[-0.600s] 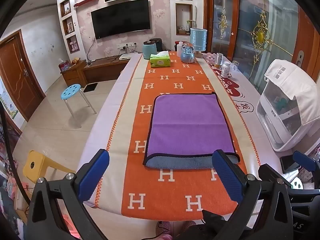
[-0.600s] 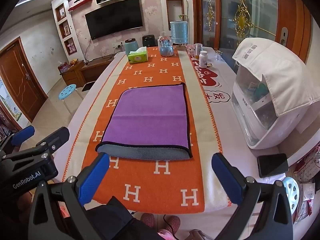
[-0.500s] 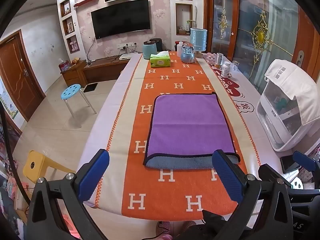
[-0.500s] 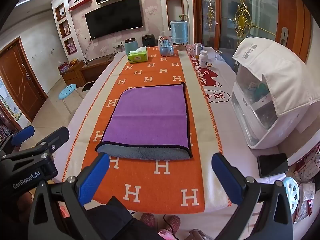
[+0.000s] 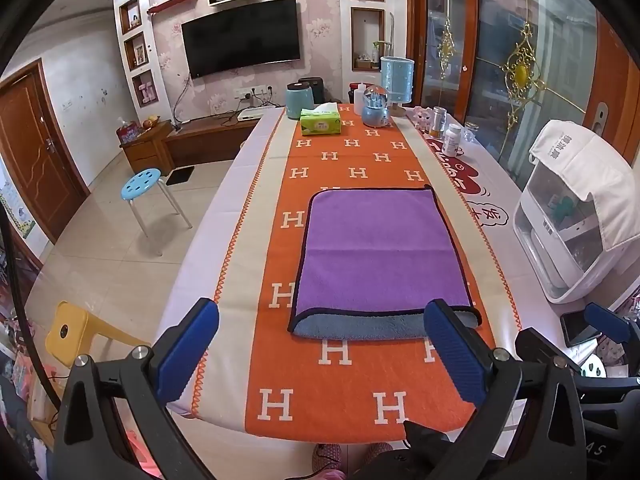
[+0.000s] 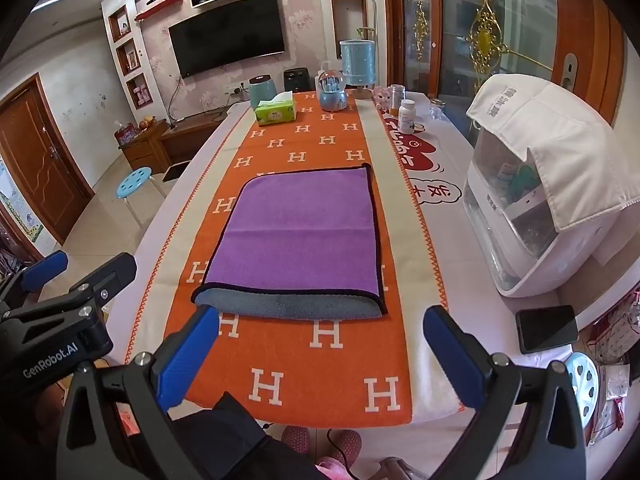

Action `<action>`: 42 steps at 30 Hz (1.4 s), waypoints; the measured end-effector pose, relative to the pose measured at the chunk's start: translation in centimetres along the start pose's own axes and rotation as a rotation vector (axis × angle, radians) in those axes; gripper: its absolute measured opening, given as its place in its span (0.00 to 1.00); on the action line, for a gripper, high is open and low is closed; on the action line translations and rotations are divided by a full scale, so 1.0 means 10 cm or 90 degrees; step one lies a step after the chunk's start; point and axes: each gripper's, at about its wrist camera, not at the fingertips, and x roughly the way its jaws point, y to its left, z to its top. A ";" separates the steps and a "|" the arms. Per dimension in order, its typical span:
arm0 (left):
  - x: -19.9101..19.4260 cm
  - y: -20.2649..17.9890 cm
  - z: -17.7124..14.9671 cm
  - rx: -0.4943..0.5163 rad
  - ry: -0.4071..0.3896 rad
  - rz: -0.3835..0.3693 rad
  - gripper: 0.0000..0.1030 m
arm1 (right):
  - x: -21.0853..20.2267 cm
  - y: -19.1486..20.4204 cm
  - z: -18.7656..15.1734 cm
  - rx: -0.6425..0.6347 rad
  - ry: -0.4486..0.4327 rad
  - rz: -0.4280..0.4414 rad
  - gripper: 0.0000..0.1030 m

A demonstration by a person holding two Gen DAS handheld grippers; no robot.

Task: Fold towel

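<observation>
A purple towel (image 5: 380,252) with a black border lies flat on the orange H-patterned runner (image 5: 348,392); it is folded over, with its grey underside (image 5: 360,326) showing along the near edge. It also shows in the right wrist view (image 6: 300,232). My left gripper (image 5: 320,344) is open and empty, held above the table's near edge, short of the towel. My right gripper (image 6: 320,348) is open and empty, likewise near the front edge. The left gripper's body shows at the left of the right wrist view (image 6: 60,320).
A white appliance (image 6: 532,204) under a white cloth stands at the right, with a black phone (image 6: 546,328) near it. A green tissue box (image 5: 320,120), blue jars and bottles (image 5: 452,140) sit at the far end. A blue stool (image 5: 144,182) stands on the floor at left.
</observation>
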 end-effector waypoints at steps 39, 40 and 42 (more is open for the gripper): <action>0.23 0.35 -0.11 0.038 0.047 -0.109 0.99 | -0.21 0.45 -0.36 0.053 0.003 -0.071 0.99; 0.24 0.36 -0.11 0.039 0.049 -0.110 0.99 | -0.20 0.44 -0.36 0.054 0.002 -0.072 0.99; 0.27 0.37 -0.12 0.043 0.052 -0.110 0.99 | -0.20 0.43 -0.37 0.057 -0.001 -0.072 0.99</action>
